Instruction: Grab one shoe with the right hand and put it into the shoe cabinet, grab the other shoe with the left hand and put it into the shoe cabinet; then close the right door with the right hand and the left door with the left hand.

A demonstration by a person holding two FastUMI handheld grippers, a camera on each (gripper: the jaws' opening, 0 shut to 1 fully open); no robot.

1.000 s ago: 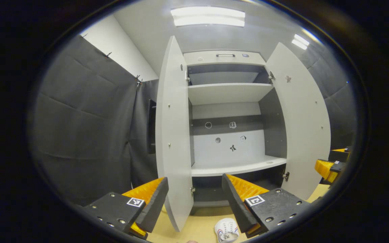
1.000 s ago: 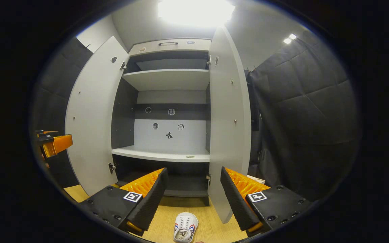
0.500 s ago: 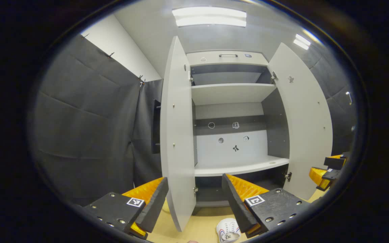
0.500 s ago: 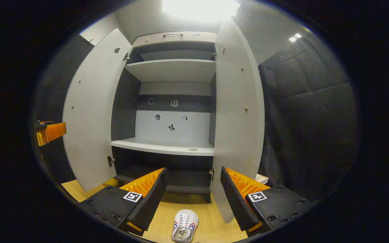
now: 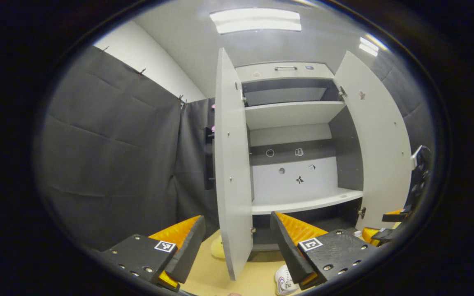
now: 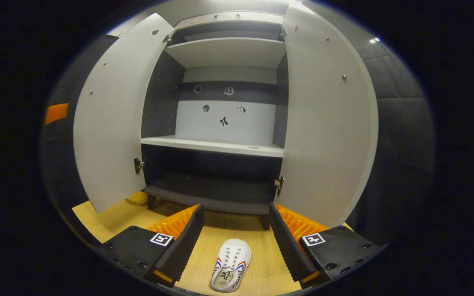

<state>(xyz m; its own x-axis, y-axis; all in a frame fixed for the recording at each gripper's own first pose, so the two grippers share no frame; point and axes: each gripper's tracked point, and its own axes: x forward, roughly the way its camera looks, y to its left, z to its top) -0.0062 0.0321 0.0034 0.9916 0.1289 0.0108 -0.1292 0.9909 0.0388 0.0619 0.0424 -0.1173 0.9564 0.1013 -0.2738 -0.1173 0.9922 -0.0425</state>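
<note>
Right gripper (image 6: 233, 240): black-and-orange two-finger tool, jaws spread wide, holding nothing; it hangs low over the floor, pointed at the cabinet's bottom bay.
White canvas shoe (image 6: 231, 265): white lace-up with red and blue side stripes, lying flat on the pale wooden floor (image 6: 261, 271); in the right gripper view it sits between the two fingers but touches neither, toe toward the cabinet.
Same shoe, left gripper view: a white edge of the shoe (image 5: 283, 282) peeps out beside the inner finger, low in the picture; most of it is hidden.
Left gripper (image 5: 237, 242): same black-and-orange build, jaws spread wide and empty, held in front of the left door's edge.
Grey two-door shoe cabinet (image 6: 220, 111): stands open, pale grey shelves and a dark interior, small stickers on its back panel.
Left door (image 6: 111, 111): swung fully outward; in the left gripper view its edge faces the camera.
Right door (image 6: 327, 119): swung fully outward.
Bottom shelf (image 6: 216, 193): dark, nothing on it.
Middle shelf (image 6: 216, 145): pale grey, bearing one small round mark near its right end.
Other gripper, seen from the left gripper view: the right tool's orange and black parts (image 5: 389, 230) show at the far right rim, near the right door's foot.
Yellowish object (image 5: 217, 248): on the floor behind the left door; what it is cannot be told.
</note>
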